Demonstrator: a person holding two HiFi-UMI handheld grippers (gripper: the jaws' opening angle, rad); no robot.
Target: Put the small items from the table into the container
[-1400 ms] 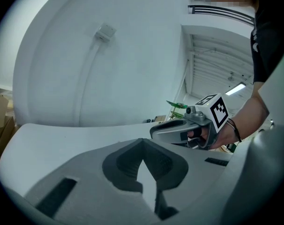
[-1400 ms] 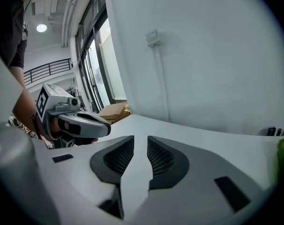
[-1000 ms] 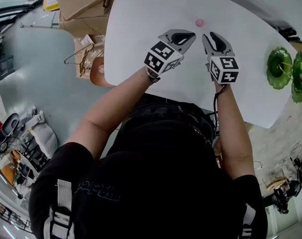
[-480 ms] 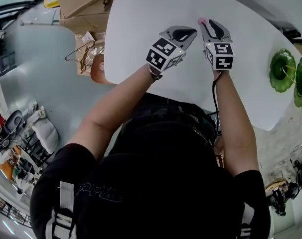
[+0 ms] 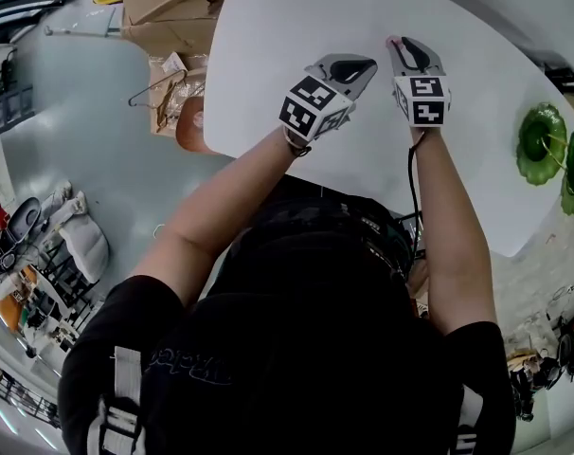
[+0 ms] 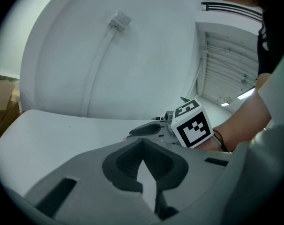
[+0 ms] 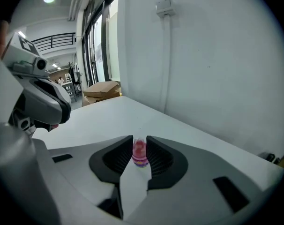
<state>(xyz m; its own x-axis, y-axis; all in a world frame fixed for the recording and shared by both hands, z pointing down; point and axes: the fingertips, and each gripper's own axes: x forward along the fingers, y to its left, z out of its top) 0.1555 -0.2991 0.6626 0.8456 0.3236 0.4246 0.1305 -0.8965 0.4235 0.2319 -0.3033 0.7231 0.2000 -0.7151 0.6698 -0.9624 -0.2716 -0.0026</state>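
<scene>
One small pink item (image 7: 139, 153) was pinched at mid-body by the right gripper (image 7: 139, 143); it was judged light, hard, slippery. Empty, the left gripper (image 6: 142, 143) was closed.

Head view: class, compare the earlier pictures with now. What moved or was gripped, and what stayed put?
The right gripper moved forward across the white table to the small pink item, and its jaws now look closed on it. The left gripper stayed roughly in place, shut and empty. The green dishes did not move.
</scene>
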